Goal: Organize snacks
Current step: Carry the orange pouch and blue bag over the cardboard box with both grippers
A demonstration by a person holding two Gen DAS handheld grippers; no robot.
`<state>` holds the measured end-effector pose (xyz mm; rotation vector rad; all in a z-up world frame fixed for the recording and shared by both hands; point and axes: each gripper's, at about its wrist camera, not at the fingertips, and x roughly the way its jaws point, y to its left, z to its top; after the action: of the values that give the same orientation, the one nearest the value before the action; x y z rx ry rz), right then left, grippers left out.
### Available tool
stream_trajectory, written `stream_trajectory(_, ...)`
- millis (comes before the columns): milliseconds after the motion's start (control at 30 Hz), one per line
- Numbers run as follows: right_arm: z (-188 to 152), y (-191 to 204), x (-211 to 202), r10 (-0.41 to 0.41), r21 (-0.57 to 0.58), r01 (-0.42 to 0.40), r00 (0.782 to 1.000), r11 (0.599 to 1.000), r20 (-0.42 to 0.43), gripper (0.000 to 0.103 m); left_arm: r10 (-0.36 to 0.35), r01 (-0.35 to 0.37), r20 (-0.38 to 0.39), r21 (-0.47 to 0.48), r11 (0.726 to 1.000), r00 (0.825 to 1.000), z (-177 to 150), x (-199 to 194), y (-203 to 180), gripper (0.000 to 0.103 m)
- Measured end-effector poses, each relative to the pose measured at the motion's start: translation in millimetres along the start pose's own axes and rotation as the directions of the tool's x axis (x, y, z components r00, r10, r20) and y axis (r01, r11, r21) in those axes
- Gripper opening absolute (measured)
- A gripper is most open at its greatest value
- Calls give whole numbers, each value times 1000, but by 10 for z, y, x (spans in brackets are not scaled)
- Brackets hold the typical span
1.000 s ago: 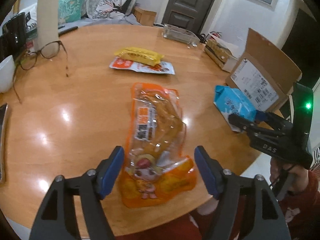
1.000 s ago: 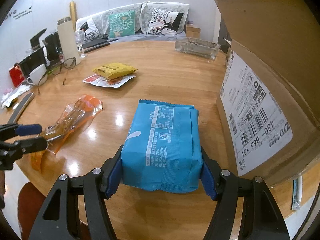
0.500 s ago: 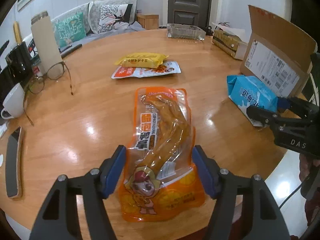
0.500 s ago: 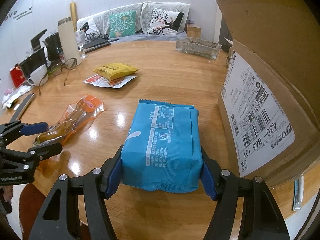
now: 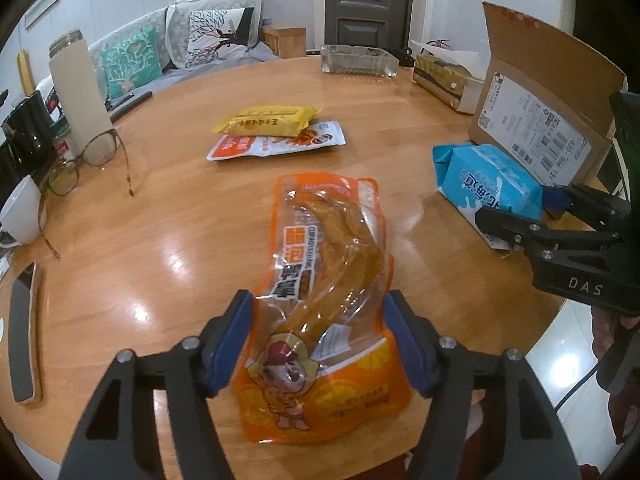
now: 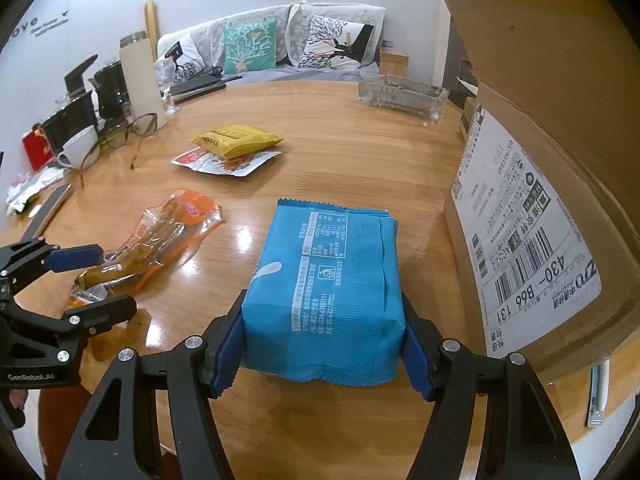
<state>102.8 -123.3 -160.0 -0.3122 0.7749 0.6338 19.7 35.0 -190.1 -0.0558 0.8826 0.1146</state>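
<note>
The left hand-held gripper [image 5: 320, 340] had its 2 blue pads pressed against the sides of the orange snack pouch [image 5: 324, 292], pinching it near its lower, printed end. The pouch lay with its long axis running straight away from that gripper, its hang-hole end pointing toward the far side of the round wooden bench [image 5: 180, 208]; in the right wrist view the gripped end looked raised a little off the wood while the far end rested on it.

The right hand-held gripper [image 6: 322, 344] was closed on the blue snack pack [image 6: 324, 280], one pad on each long side. The pack sat on the bench with its long axis pointing away from the gripper, its crimped far seam toward the middle of the bench, label text running lengthwise. Just beside it on the right stood the open cardboard box [image 6: 532, 240] with its shipping label facing the pack.

Farther out, a yellow snack bag [image 5: 268, 120] lay on top of a white and red snack packet [image 5: 280, 145], both with their long axes crosswise. A pair of glasses [image 5: 92, 160] stood near the bench's left edge, close to a white mug [image 5: 22, 212]
</note>
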Motion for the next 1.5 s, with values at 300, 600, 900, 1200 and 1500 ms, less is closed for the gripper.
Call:
stream_trajectory(300, 1, -1, 0, 3, 2, -3, 1000, 1000, -1, 64, -46, 47, 21, -25, 999, 999, -30, -51, 58, 58)
stream_trajectory(600, 45, 86, -47, 41, -23, -41, 999, 999, 15, 63, -47, 49, 69, -25, 998, 996, 30, -157, 90, 56)
stream_trajectory(900, 324, 187, -436, 91, -72, -83, 990, 994, 112, 63, -15, 13, 194, 10, 1000, 981, 380, -608, 175, 56)
stream_trajectory(1200, 892, 8, -1311, 154, -96, -133, 954, 986, 257, 63, -46, 14, 350, 93, 996, 936, 1113, -1240, -5, 56)
stream_trajectory(1500, 1065, -774, -1884, 44, 19, -53, 946, 998, 320, 63, -210, 113, 410, 249, 962, 887, 1805, -1550, -749, 56)
